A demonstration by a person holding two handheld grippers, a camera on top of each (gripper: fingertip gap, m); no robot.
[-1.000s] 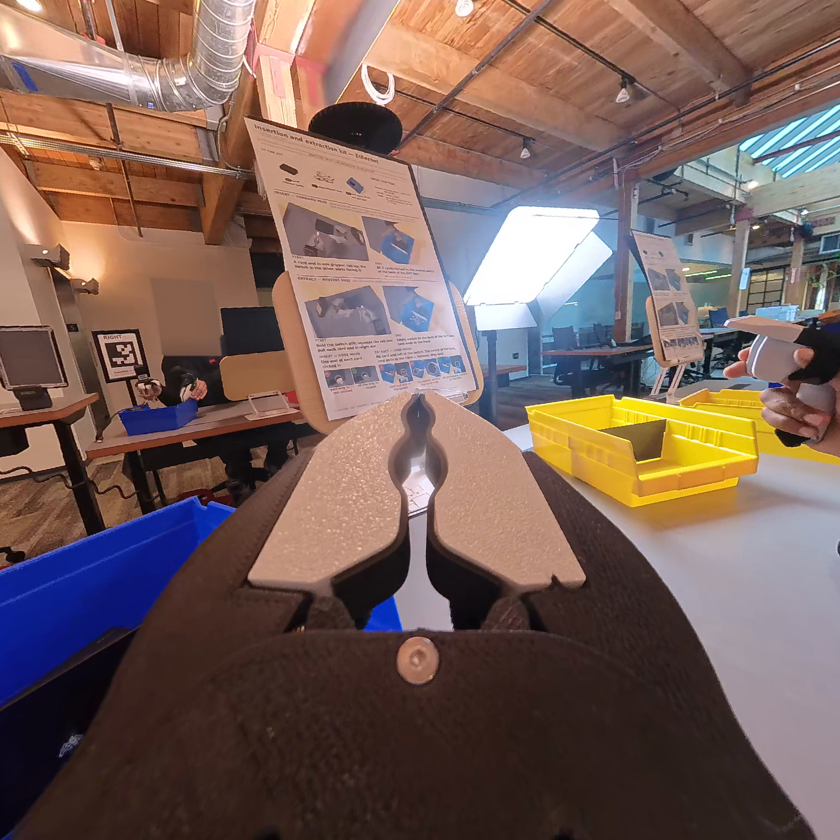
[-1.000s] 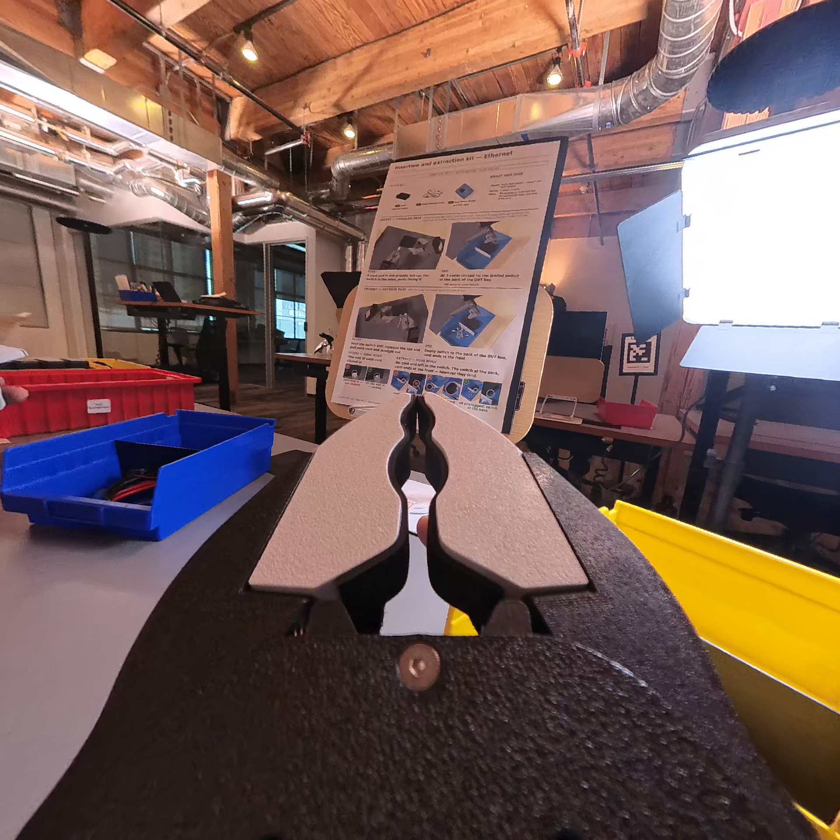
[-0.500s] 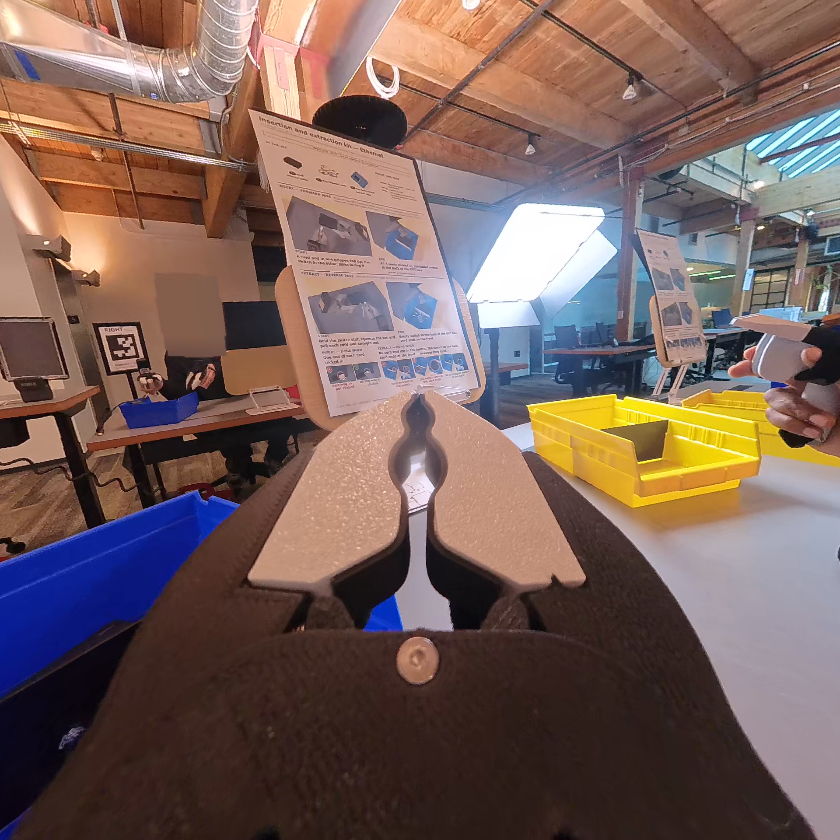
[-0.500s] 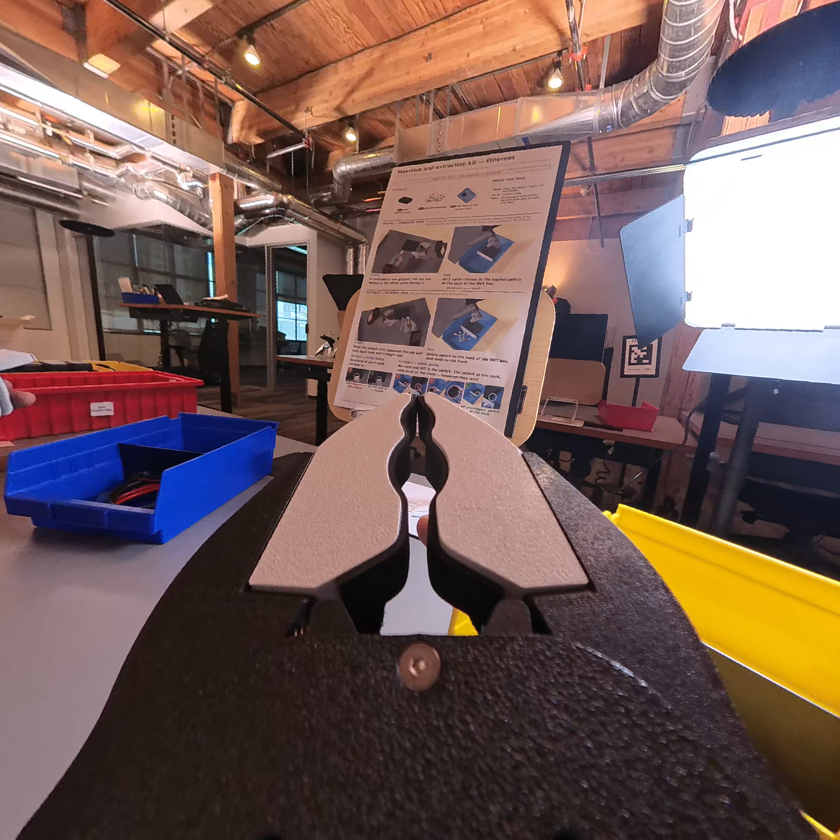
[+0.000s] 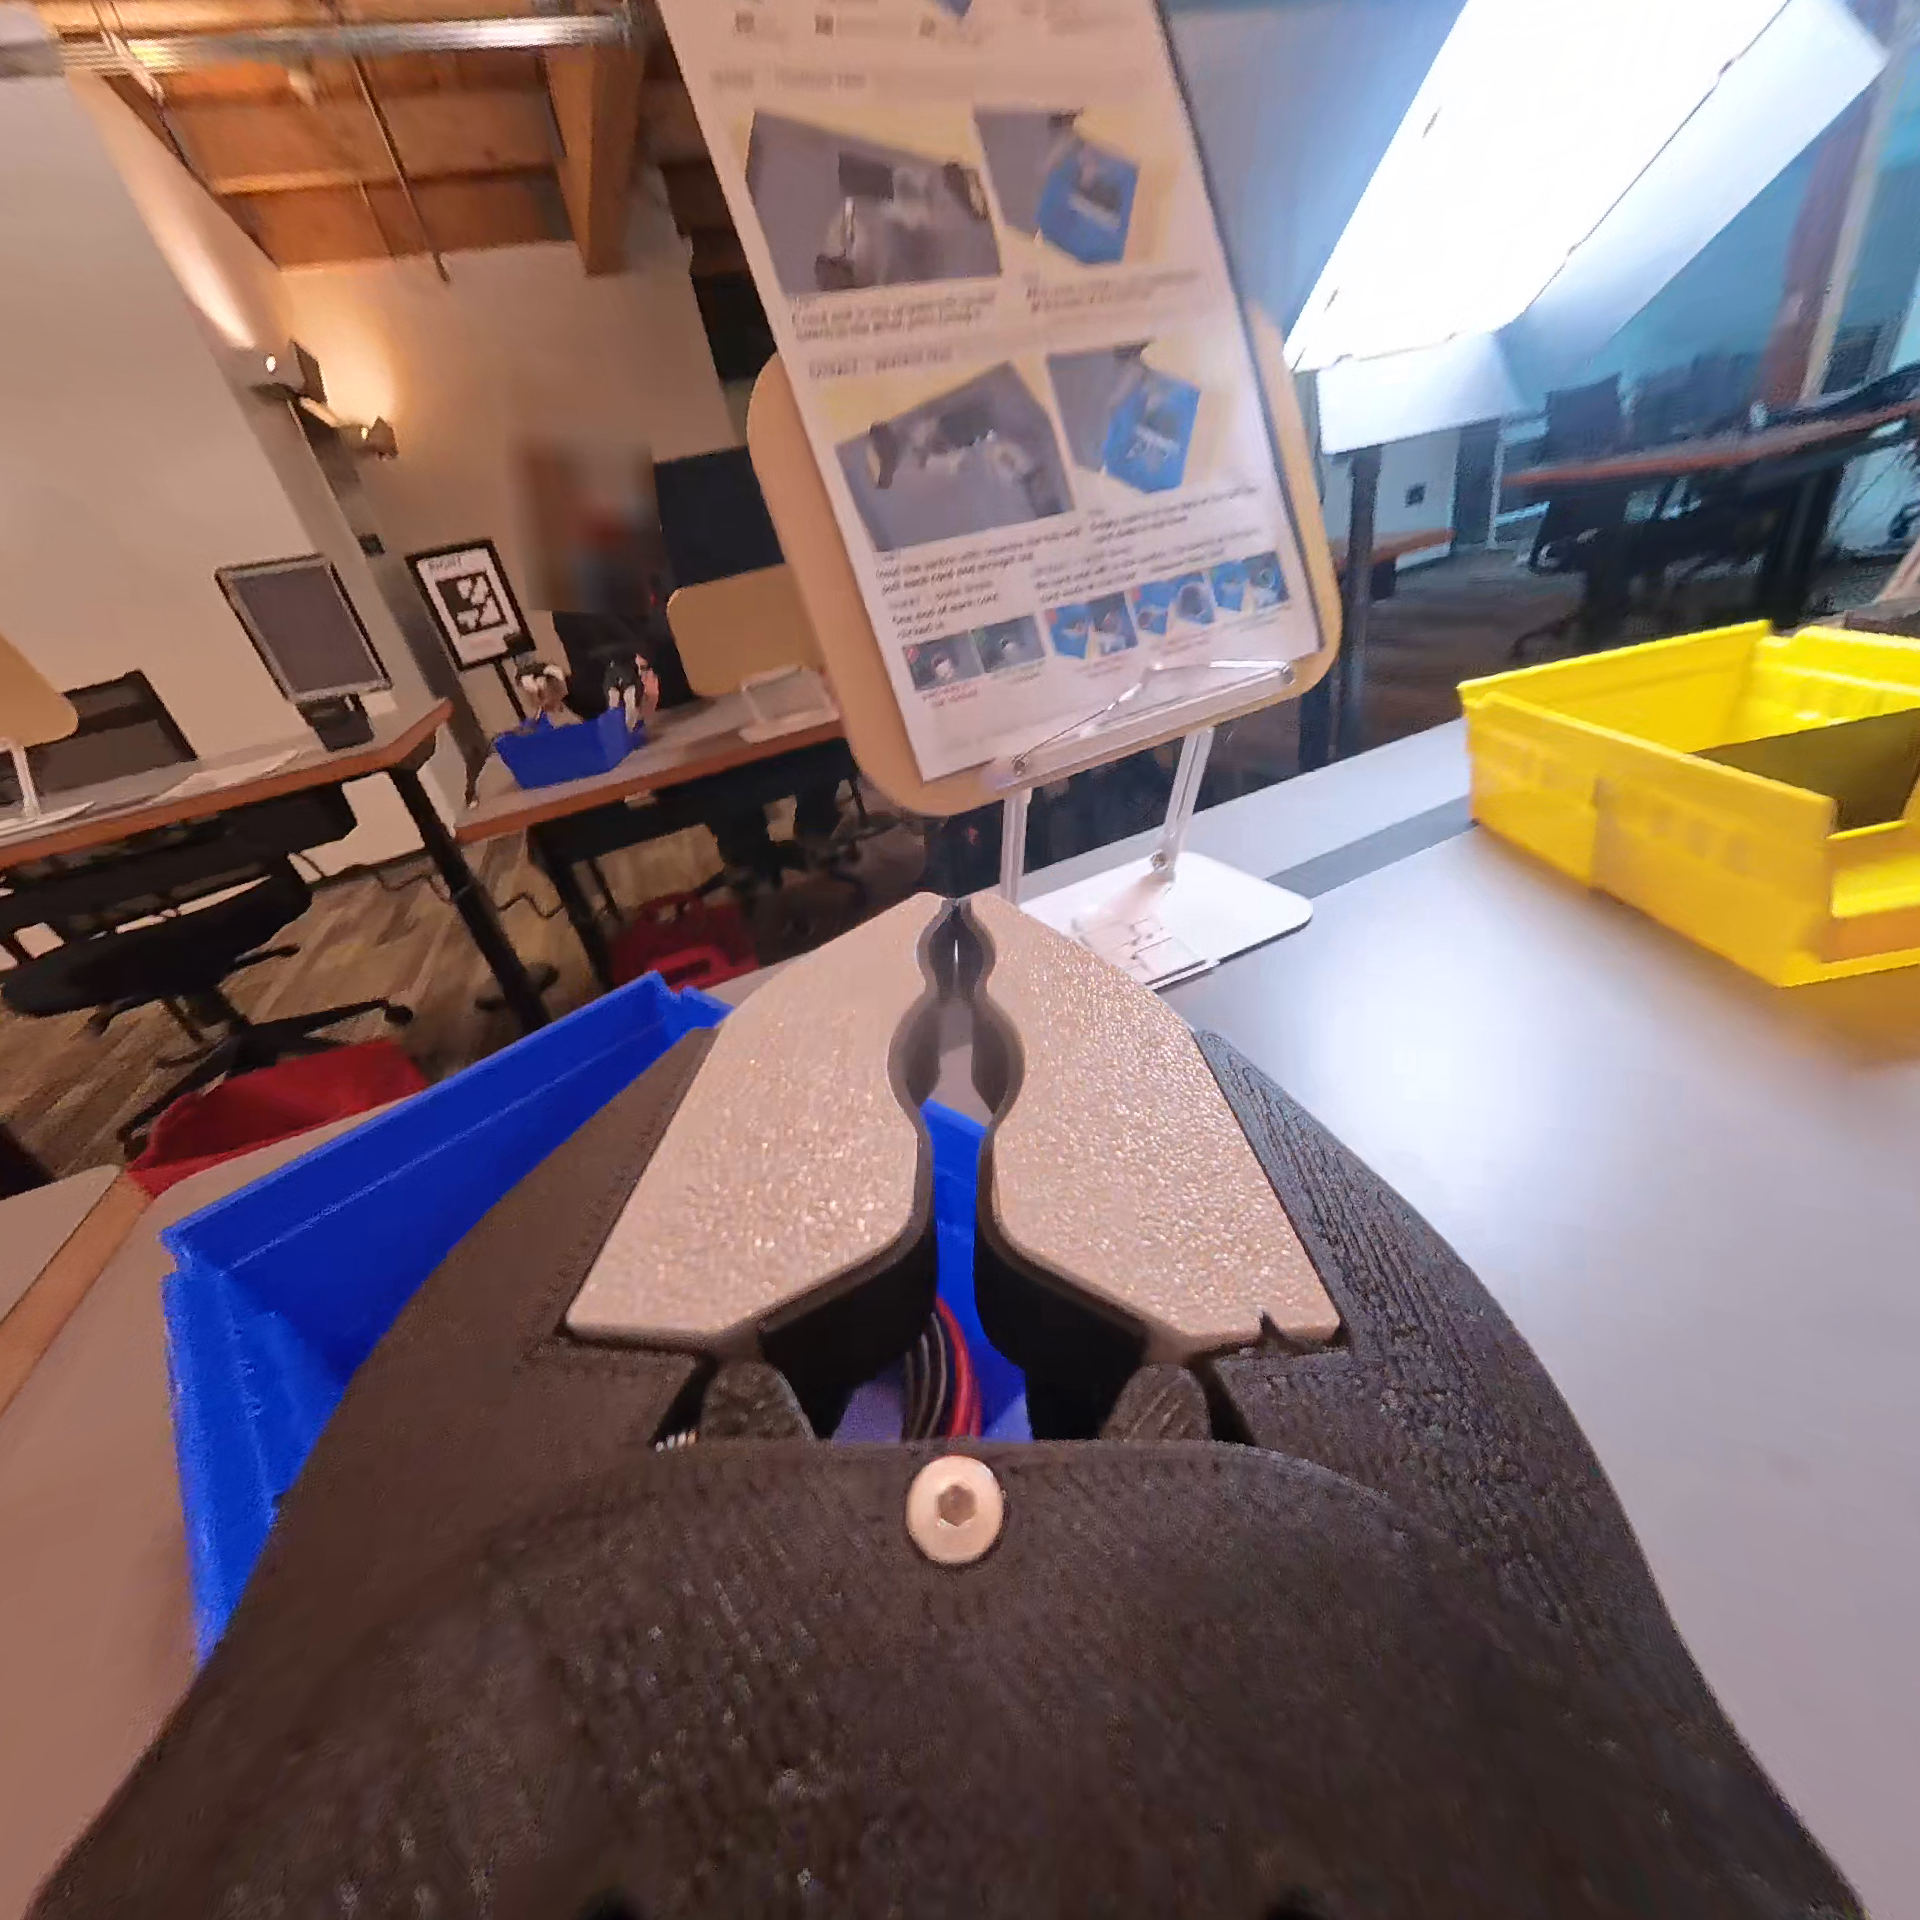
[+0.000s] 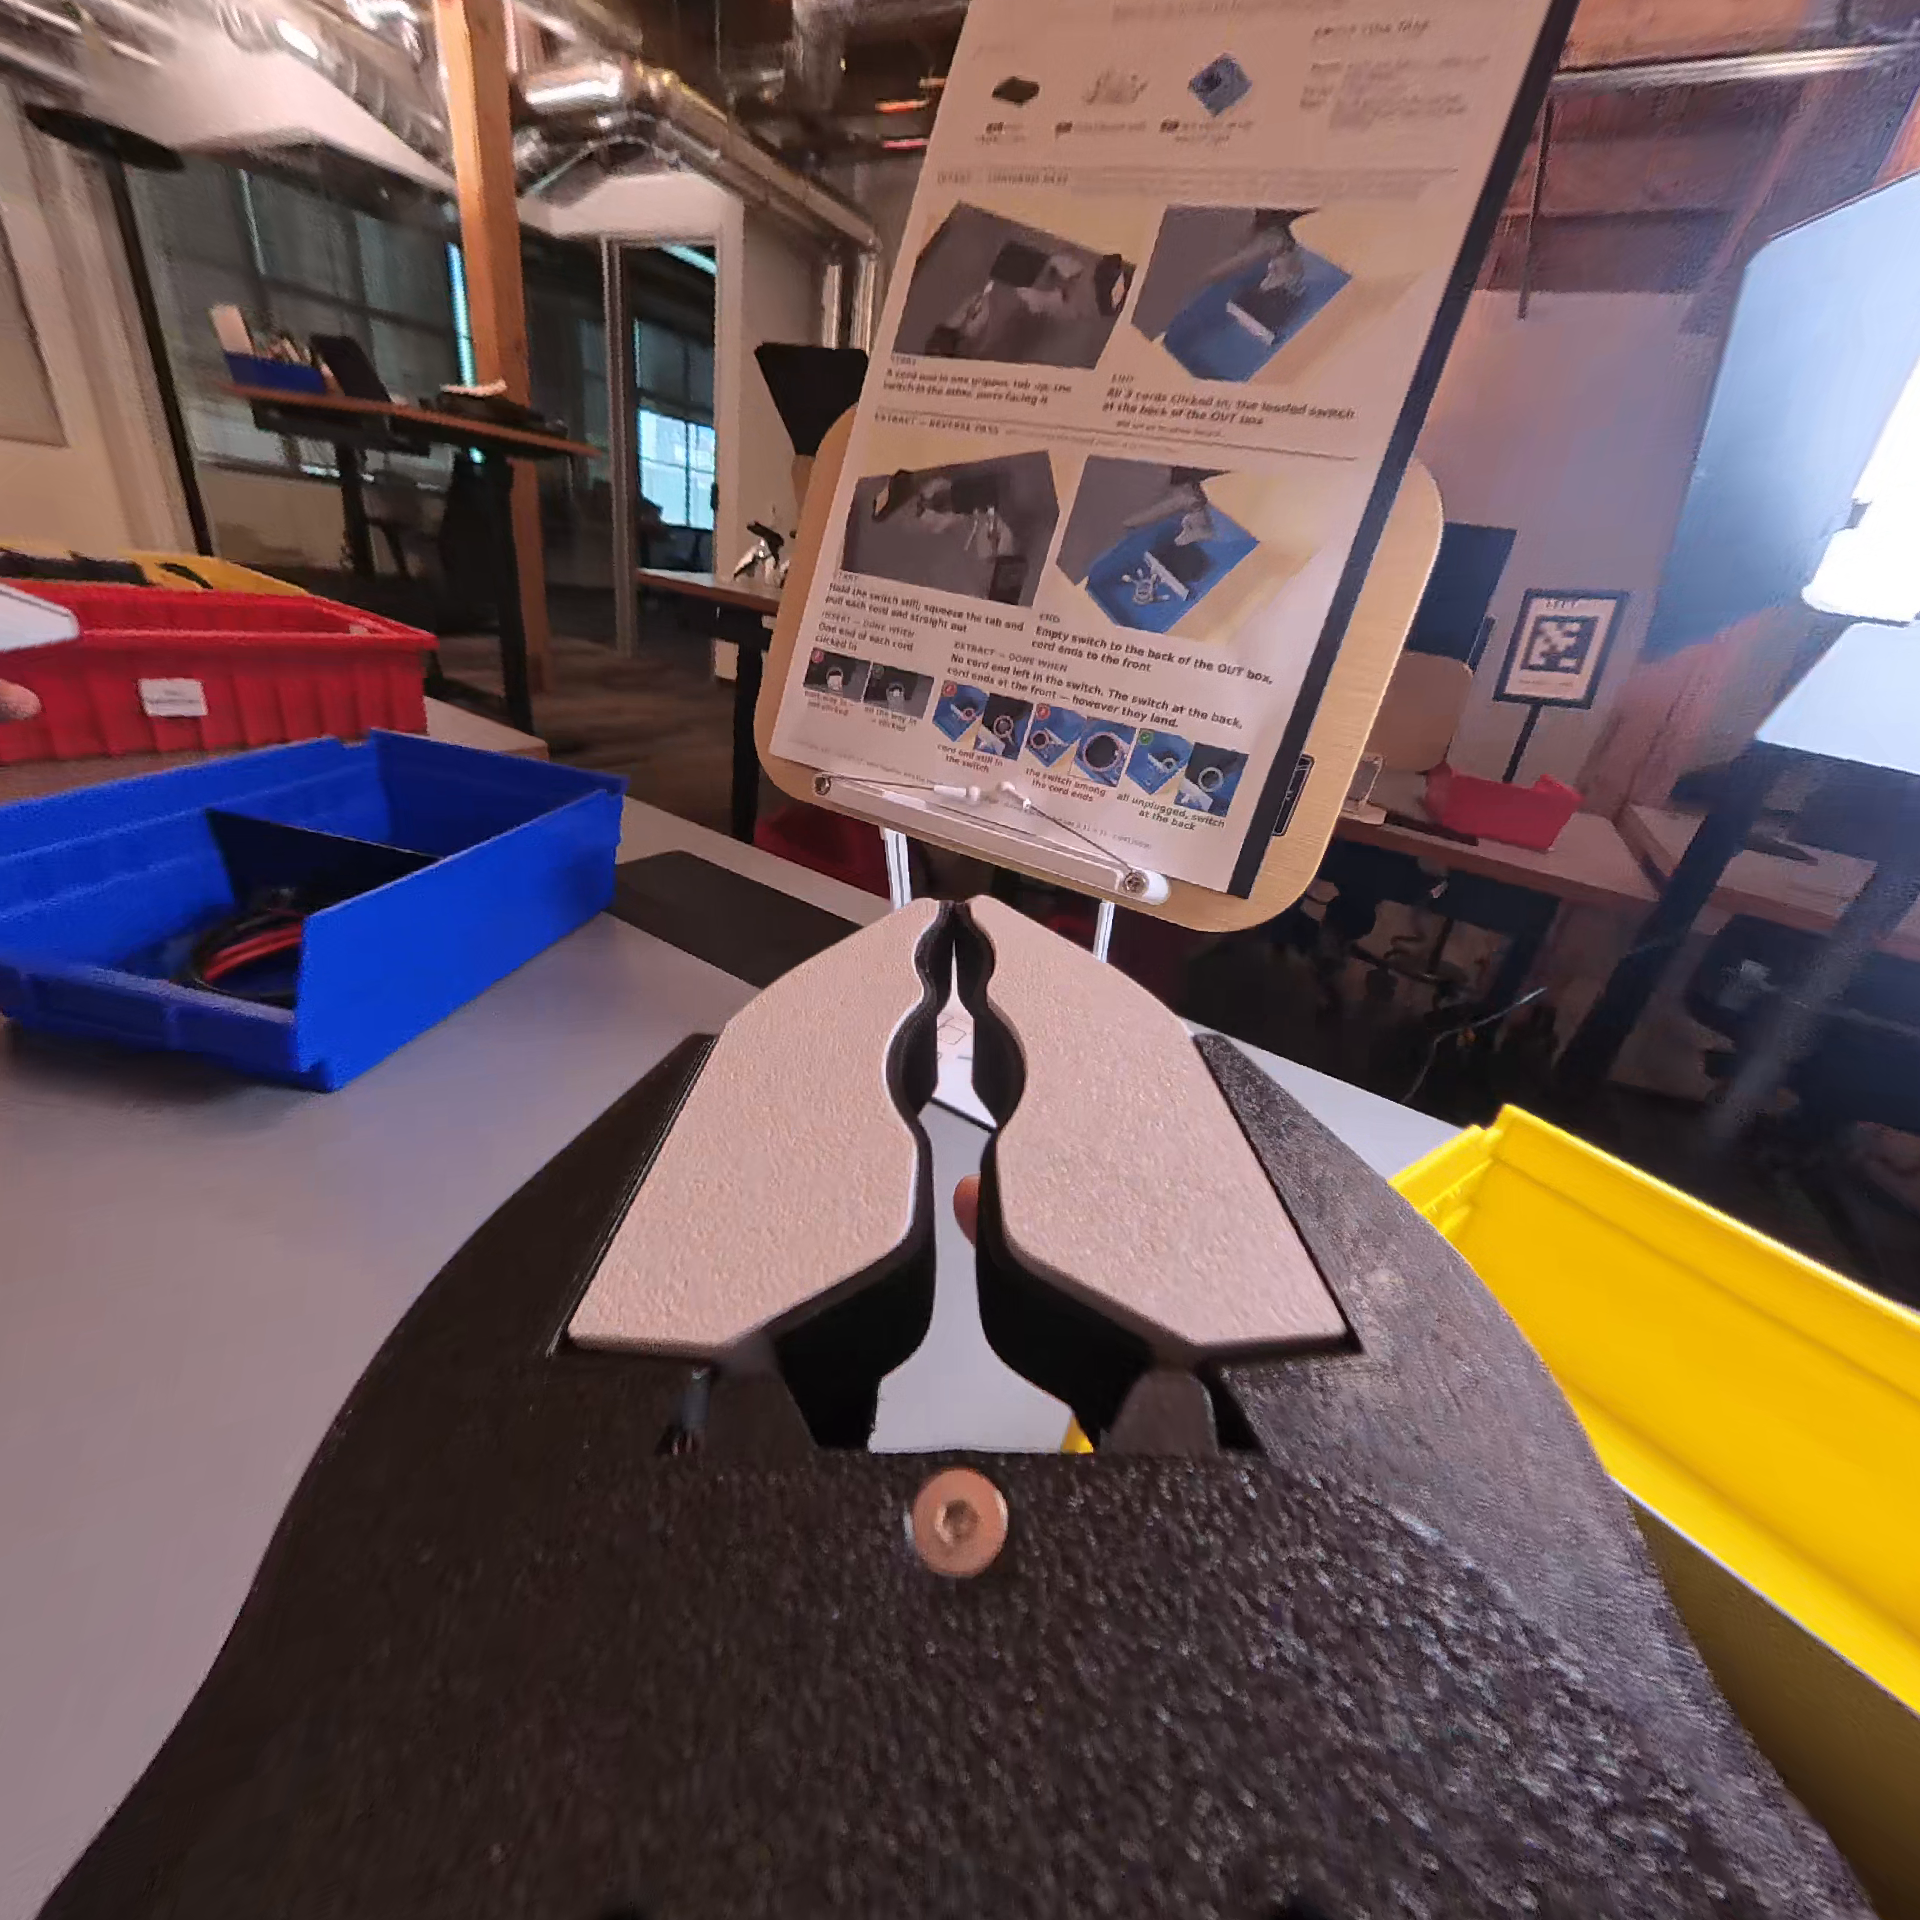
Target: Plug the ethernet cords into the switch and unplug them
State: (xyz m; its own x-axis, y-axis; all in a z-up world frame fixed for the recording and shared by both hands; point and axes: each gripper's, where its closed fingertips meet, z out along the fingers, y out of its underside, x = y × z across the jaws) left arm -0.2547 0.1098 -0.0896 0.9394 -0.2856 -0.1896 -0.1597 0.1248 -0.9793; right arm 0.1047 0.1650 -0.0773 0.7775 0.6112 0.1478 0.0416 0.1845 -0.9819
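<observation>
Both grippers sit closed with nothing between their pads. On my left gripper (image 5: 954,914) the grey fingers (image 5: 774,1164) meet at the tips, and it hangs over the near end of the blue bin (image 5: 312,1236) on the left side of the grey table (image 5: 1558,1195). Through the gap at the base of its fingers I can see a bundle of red and pale cords (image 5: 951,1377) lying in that bin (the switch itself I cannot pick out in either view). My right gripper (image 6: 954,914) is just as tightly pinched, fingers (image 6: 1143,1174) touching at the tips, held above bare table with the yellow bin (image 6: 1683,1382) close on its right. From this side the blue bin (image 6: 343,914) lies well off to the left, a black divider across it and red and dark cords (image 6: 244,951) in its near compartment. A red bin (image 6: 208,675) sits farther left behind it. Straight ahead, at the far edge, an instruction sheet (image 6: 1132,468) stands tilted on a stand.
</observation>
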